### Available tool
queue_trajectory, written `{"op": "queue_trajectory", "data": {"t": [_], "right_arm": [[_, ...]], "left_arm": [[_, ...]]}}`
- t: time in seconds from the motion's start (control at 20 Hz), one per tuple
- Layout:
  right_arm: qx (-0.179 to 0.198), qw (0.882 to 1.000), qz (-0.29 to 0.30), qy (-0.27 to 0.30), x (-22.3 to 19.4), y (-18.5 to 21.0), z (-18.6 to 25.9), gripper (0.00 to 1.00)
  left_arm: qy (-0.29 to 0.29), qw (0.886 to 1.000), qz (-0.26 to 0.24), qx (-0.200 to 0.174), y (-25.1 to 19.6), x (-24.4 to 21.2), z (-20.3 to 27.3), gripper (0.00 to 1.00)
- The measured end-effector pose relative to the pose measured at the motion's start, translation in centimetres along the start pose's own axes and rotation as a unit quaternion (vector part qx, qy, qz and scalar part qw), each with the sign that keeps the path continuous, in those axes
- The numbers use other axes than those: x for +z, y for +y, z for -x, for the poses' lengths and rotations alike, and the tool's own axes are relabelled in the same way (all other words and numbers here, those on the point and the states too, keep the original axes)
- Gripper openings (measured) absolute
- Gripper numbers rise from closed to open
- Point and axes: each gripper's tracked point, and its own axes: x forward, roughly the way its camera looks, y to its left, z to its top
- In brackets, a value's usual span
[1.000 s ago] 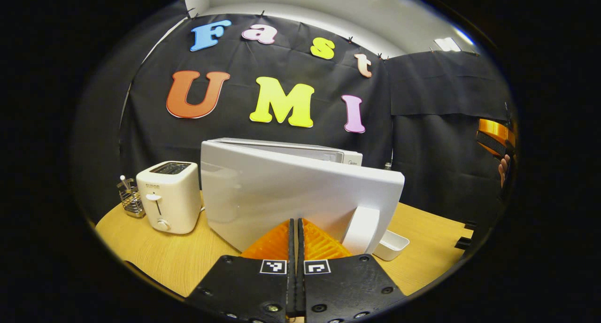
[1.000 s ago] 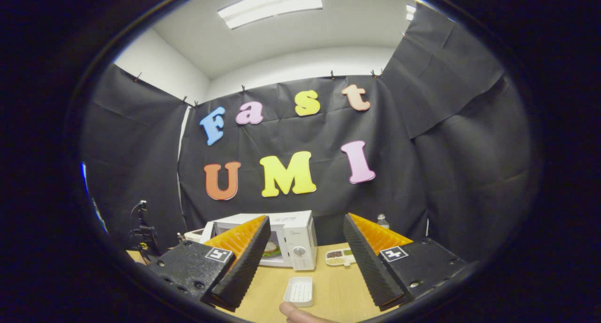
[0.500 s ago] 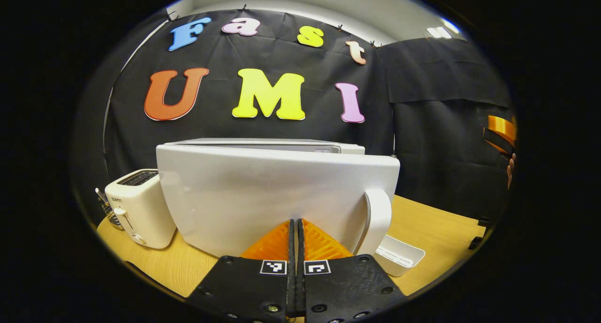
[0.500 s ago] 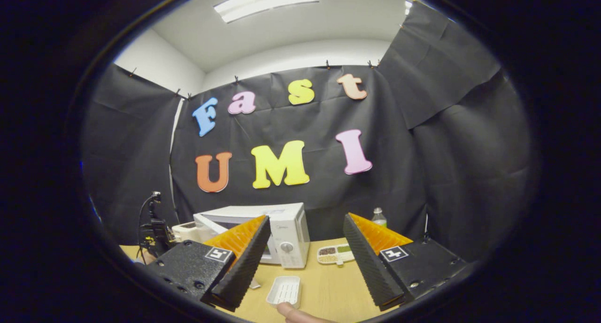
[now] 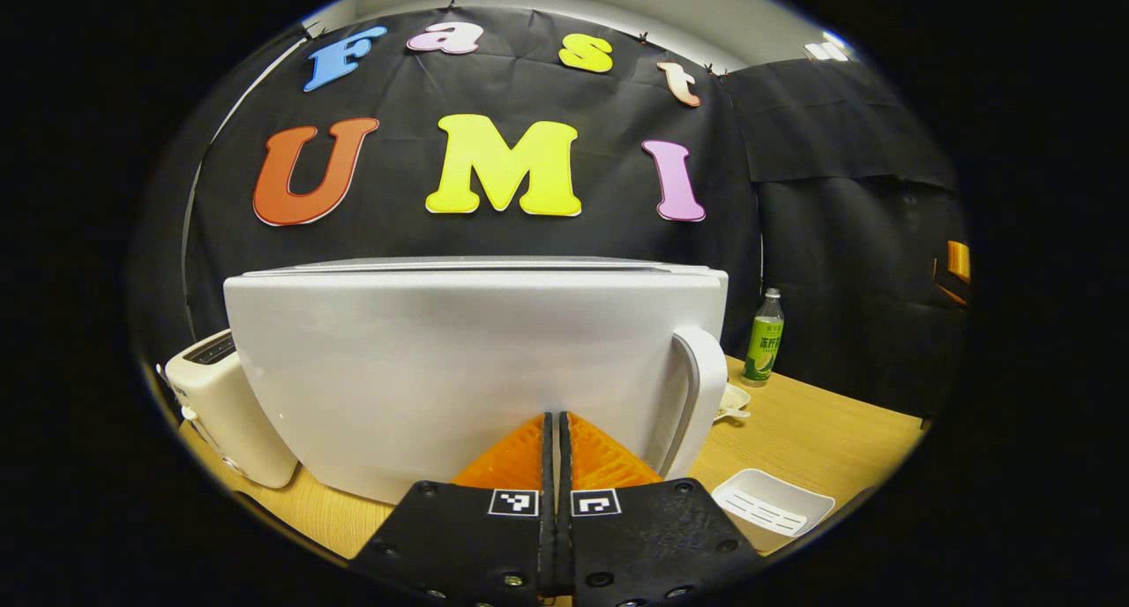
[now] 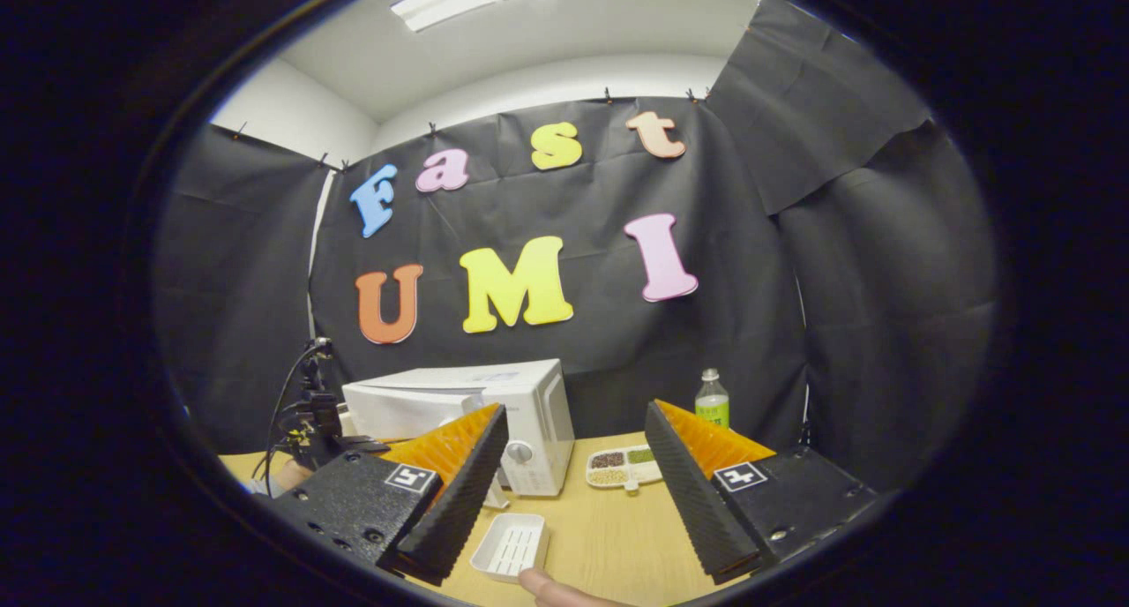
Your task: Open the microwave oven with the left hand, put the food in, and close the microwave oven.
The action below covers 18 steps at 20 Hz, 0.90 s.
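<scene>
The white microwave (image 5: 476,360) stands right in front of my left gripper (image 5: 556,419). Its door lies flat against the body, with the curved handle (image 5: 703,395) at the door's right edge. My left gripper is shut with nothing between its fingers, and its tips rest against the lower door face. In the right gripper view the microwave (image 6: 463,413) sits at the back left of the wooden table (image 6: 609,528). My right gripper (image 6: 575,410) hangs open above the table, well back from the microwave and holding nothing.
A white toaster (image 5: 225,408) stands left of the microwave. A green bottle (image 5: 761,338) and a divided dish of grains (image 6: 624,468) sit to its right. An empty white tray (image 6: 510,545) lies near the front, by a person's fingertip (image 6: 551,587).
The microwave door has swung from ajar to flat against the body, with my shut left gripper following against it. The right gripper view has tilted slightly downward.
</scene>
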Motion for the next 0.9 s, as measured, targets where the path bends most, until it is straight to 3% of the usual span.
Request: {"op": "queue_trajectory", "data": {"t": [0.5,0.55,0.7,0.75,0.8,0.9], "right_arm": [[-0.012,1.000,-0.010,0.020,-1.6,-1.2,-0.4,0.91],[-0.014,1.000,-0.012,0.022,-1.5,-1.1,-0.1,0.99],[-0.022,0.999,-0.008,0.035,-1.3,-0.5,0.8,0.99],[-0.026,0.999,-0.005,0.037,-1.1,-0.3,1.4,0.99],[-0.028,0.999,-0.002,0.036,-0.6,0.0,1.8,0.99],[-0.037,0.999,0.002,0.033,0.3,0.4,3.2,0.99]], "left_arm": [[-0.002,1.000,-0.007,0.020,0.4,-0.2,-2.2,0.00],[-0.003,1.000,-0.010,0.023,0.5,-0.2,-2.5,0.00],[-0.022,1.000,-0.010,0.017,0.6,-0.2,-3.1,0.00],[-0.007,1.000,-0.007,0.015,0.6,-0.9,-3.4,0.07],[-0.015,1.000,-0.007,0.016,0.7,-0.5,-3.1,0.00],[-0.009,1.000,-0.015,0.023,0.5,-0.6,-2.9,0.00]]}}
